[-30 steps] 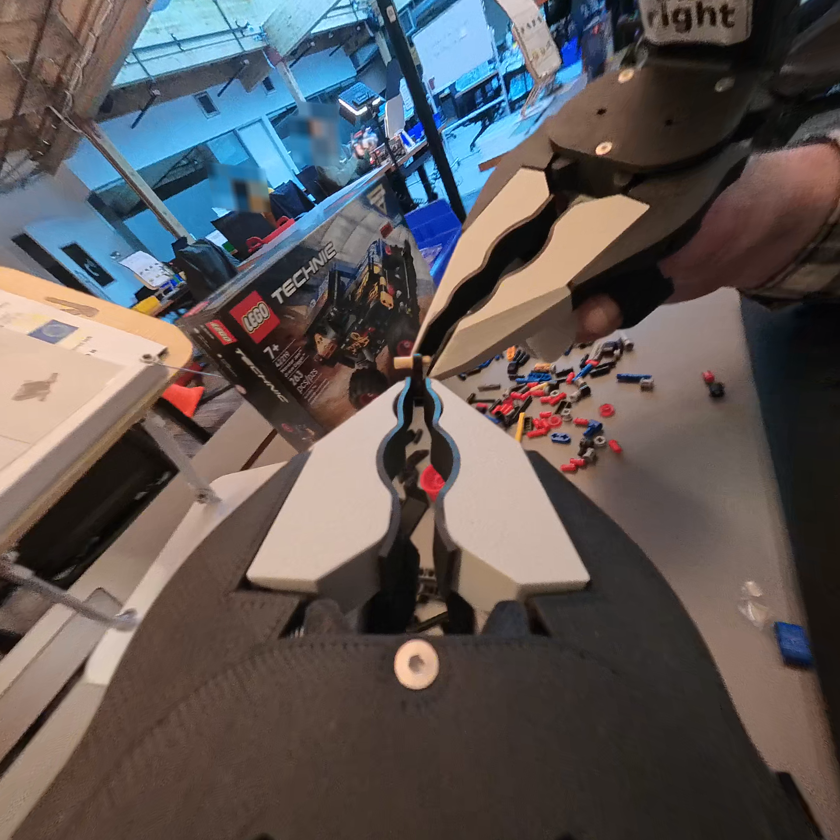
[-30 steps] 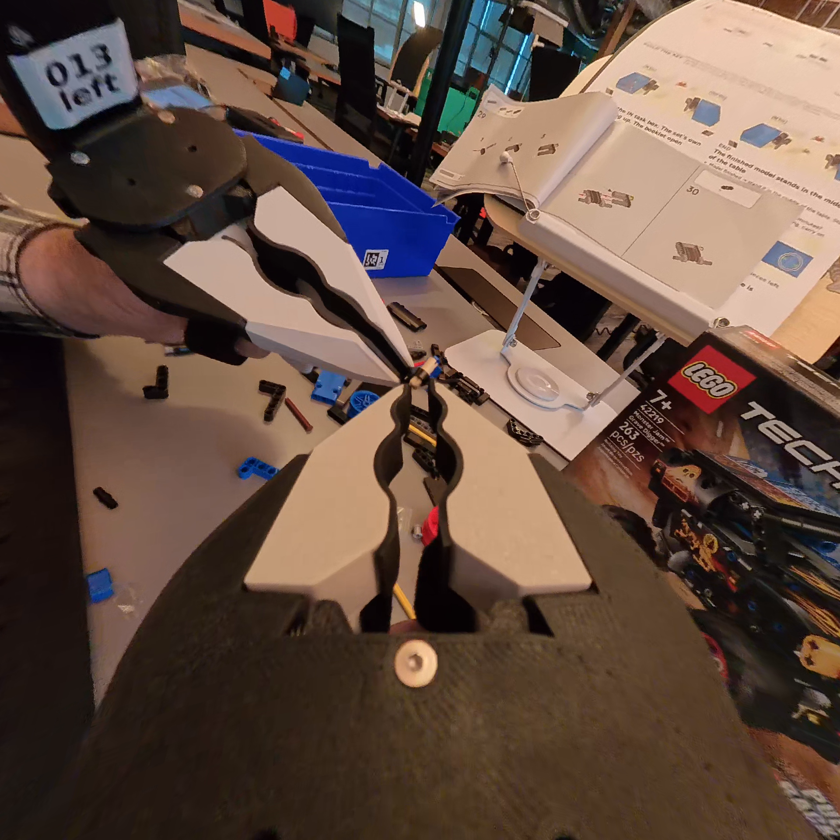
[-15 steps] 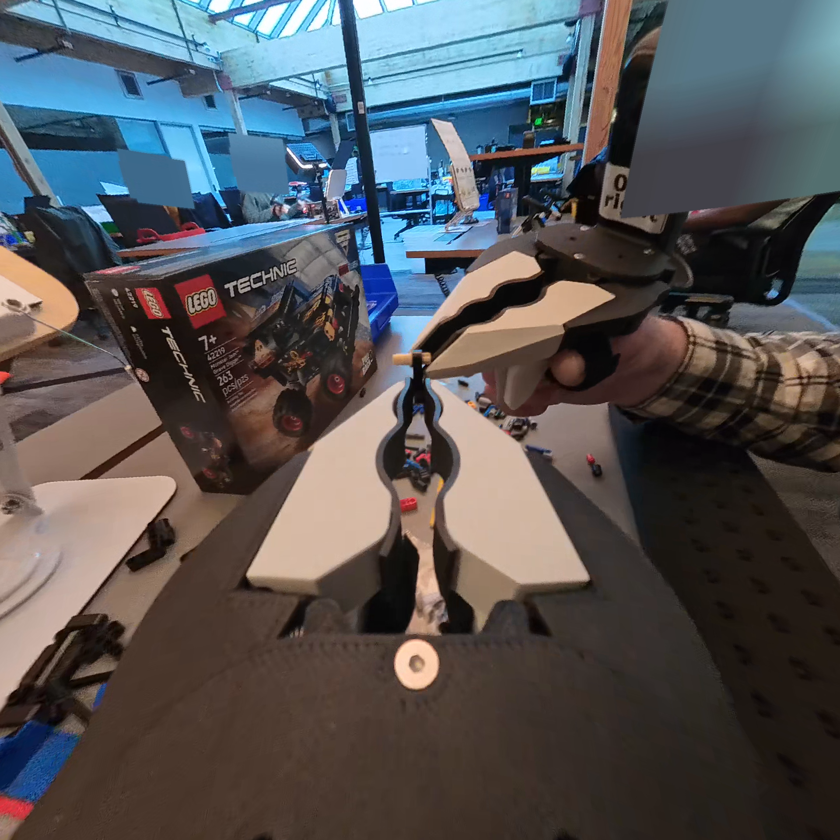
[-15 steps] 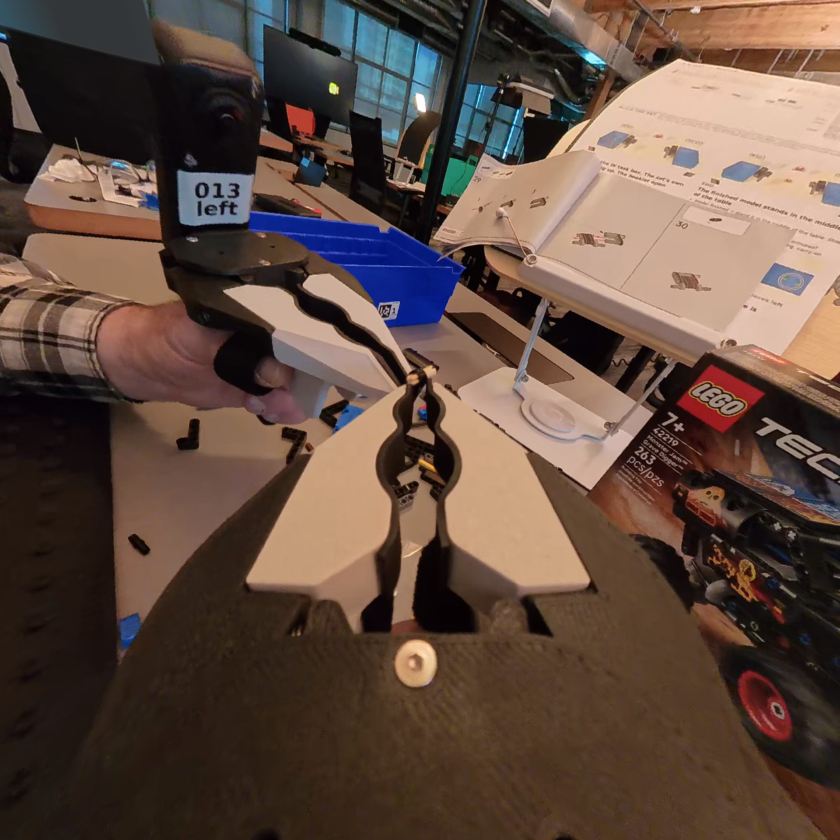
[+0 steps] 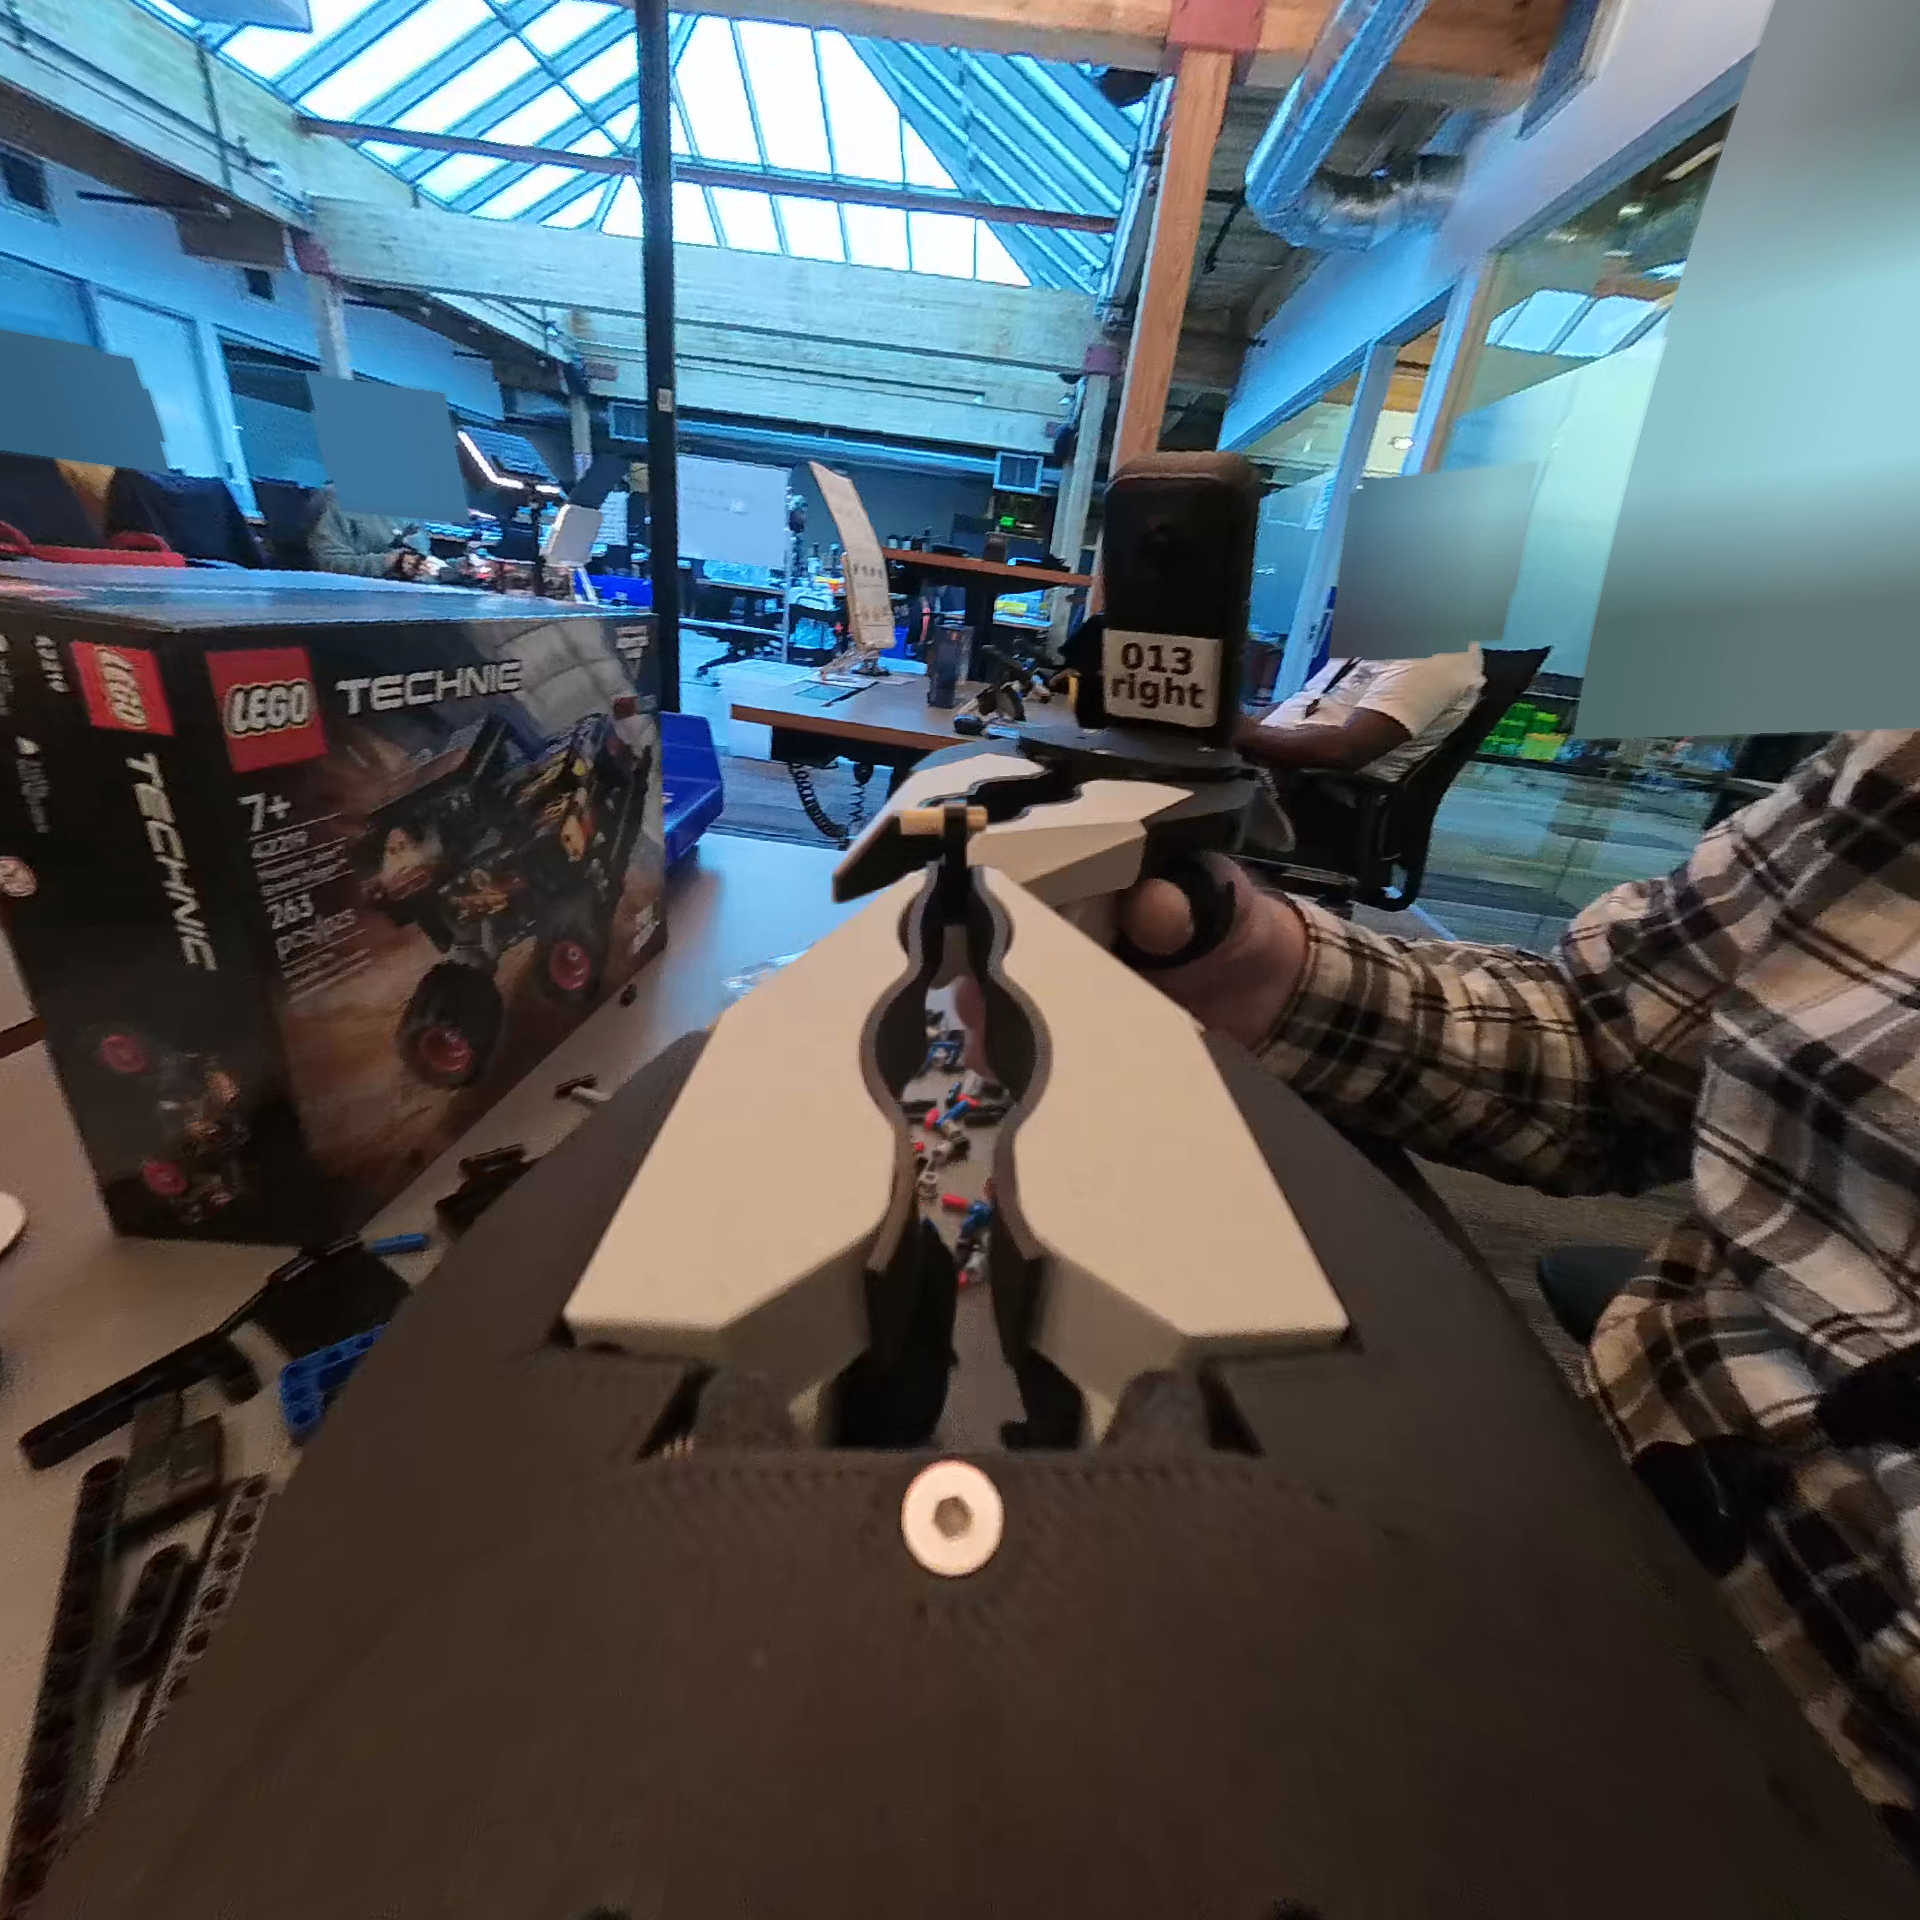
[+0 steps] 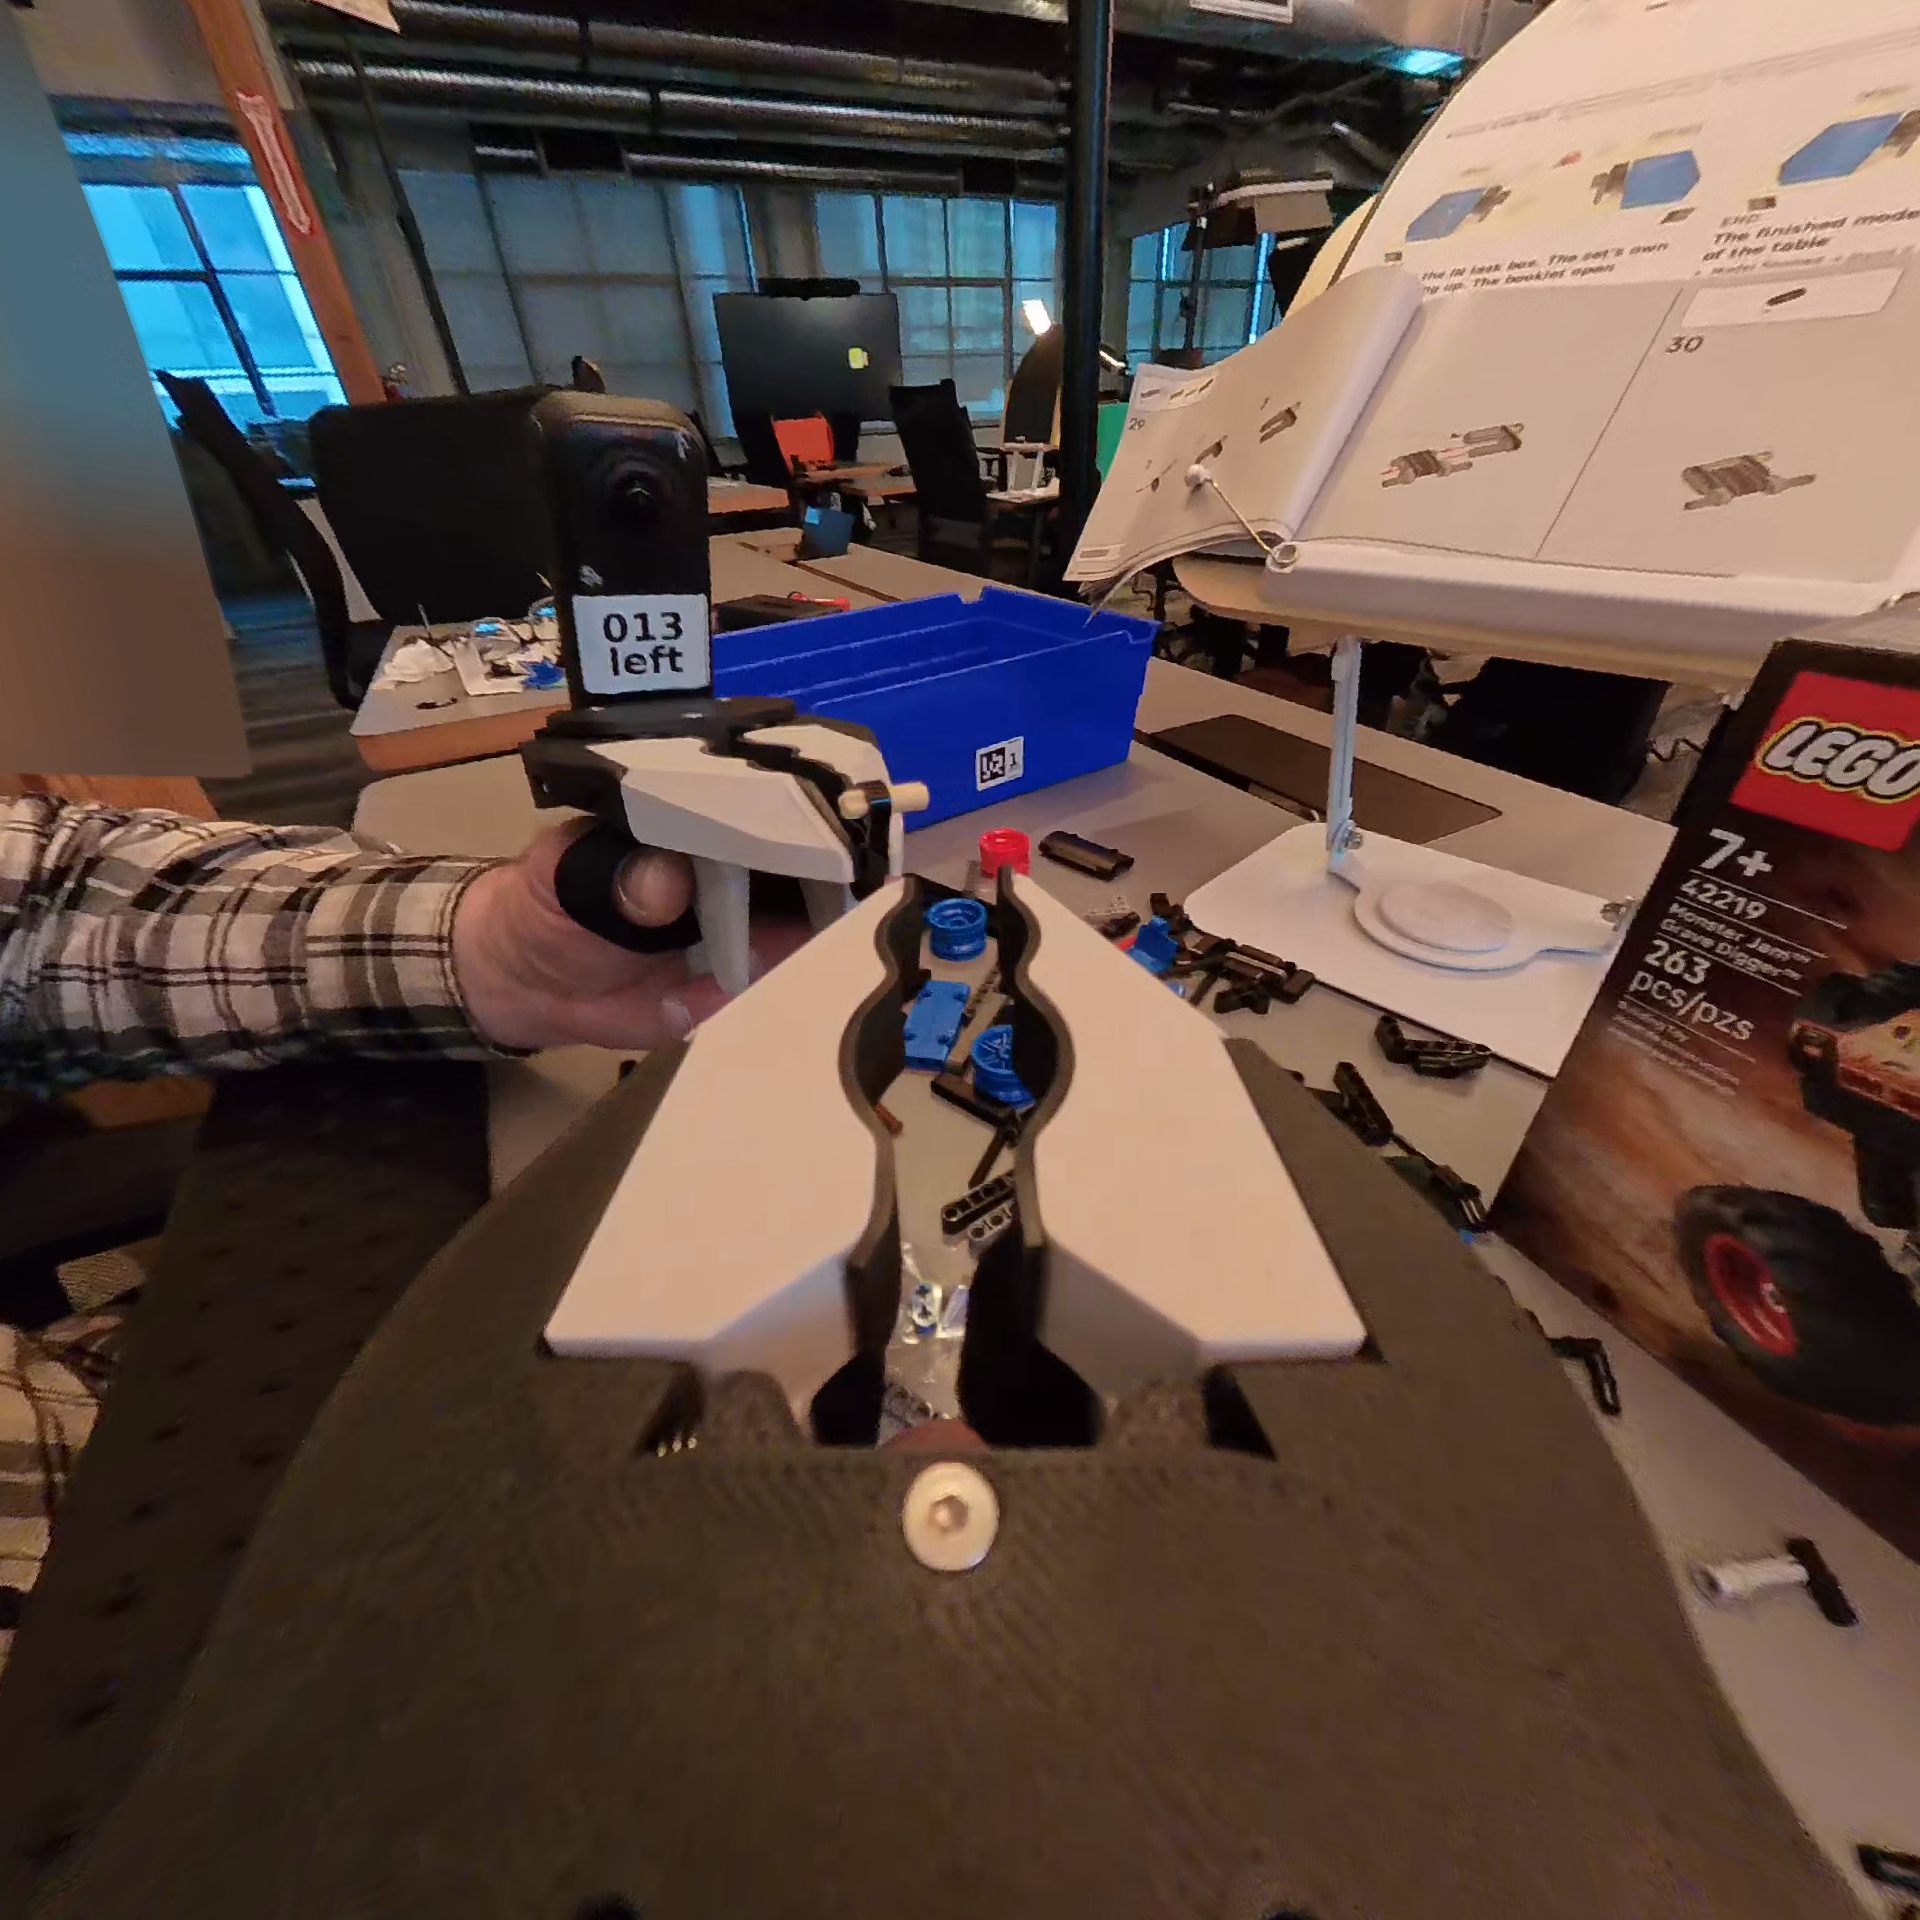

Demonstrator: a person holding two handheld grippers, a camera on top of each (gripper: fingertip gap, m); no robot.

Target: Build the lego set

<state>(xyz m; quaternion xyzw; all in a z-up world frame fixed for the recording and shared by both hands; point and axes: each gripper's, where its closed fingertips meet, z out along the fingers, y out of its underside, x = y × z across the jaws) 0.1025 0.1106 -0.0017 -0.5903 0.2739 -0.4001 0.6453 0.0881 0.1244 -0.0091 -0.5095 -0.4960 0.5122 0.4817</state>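
My left gripper [image 5: 951, 883] is shut on a small black piece with a tan pin [image 5: 943, 821] through it, held up in the air at its tips. The right wrist view shows the left gripper [image 6: 883, 831] at the left with the tan pin [image 6: 883, 800] sticking out sideways. My right gripper [image 6: 956, 888] is a little open and empty, just right of and below the pin, not touching it. The left wrist view shows the right gripper [image 5: 883, 842] right behind the pin. Loose Lego pieces [image 6: 977, 1023] lie on the table below.
The Lego box [image 5: 343, 883] stands at the left, and at the right in the right wrist view [image 6: 1766, 987]. A blue bin [image 6: 935, 686] and an open instruction booklet [image 6: 1558, 436] on a white stand [image 6: 1403, 914] are behind. Small parts [image 5: 945, 1132] lie scattered on the table. Less than 4 cm separates the two grippers' tips.
Both grippers have tilted up to level. The right gripper, which met the left at the pin, has opened and drawn slightly away. The left still holds the piece.
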